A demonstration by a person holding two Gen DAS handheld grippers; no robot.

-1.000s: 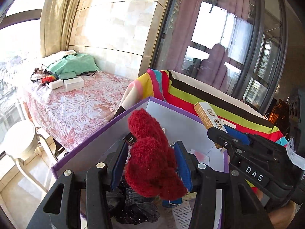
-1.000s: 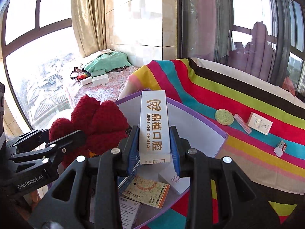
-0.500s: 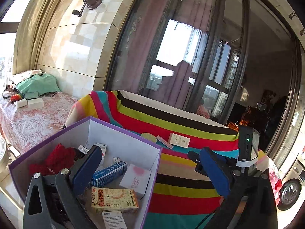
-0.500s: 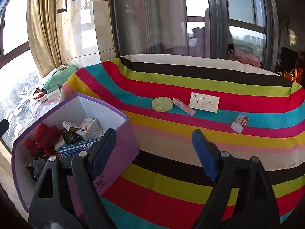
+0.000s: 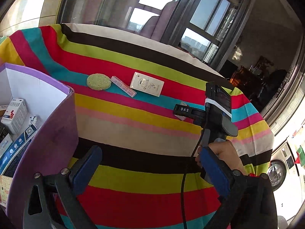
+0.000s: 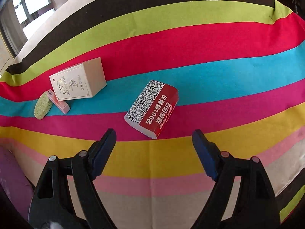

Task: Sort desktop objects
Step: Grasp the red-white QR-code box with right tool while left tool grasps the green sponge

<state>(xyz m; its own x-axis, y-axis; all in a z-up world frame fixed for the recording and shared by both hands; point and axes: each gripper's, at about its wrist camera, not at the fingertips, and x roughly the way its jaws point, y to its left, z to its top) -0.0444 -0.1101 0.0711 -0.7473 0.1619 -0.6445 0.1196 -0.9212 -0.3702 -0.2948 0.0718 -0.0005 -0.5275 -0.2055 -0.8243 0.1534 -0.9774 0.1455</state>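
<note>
My left gripper (image 5: pixel 150 164) hangs open and empty over the striped tablecloth (image 5: pixel 133 133), beside the purple box (image 5: pixel 63 118). At the cloth's far side lie a round green sponge (image 5: pixel 98 81), a slim pink box (image 5: pixel 124 86) and a cream box (image 5: pixel 146 84). A hand holds my right gripper (image 5: pixel 183 112) further right, low over the cloth. In the right wrist view my right gripper (image 6: pixel 154 148) is open and empty, just short of a red and white pack with QR codes (image 6: pixel 152 107). The cream box (image 6: pixel 76 82), pink box (image 6: pixel 60 103) and sponge (image 6: pixel 42 106) lie to the left.
The purple box holds several small cartons (image 5: pixel 15 114); its corner shows at lower left (image 6: pixel 11 171). The table's rounded edge drops off at the right, with a washing machine (image 5: pixel 280 171) beyond. Glass doors stand behind the table.
The left gripper let go of the red plush and the right of the white carton at the purple box. Both opened and swung right over the cloth; the right dropped toward the red pack.
</note>
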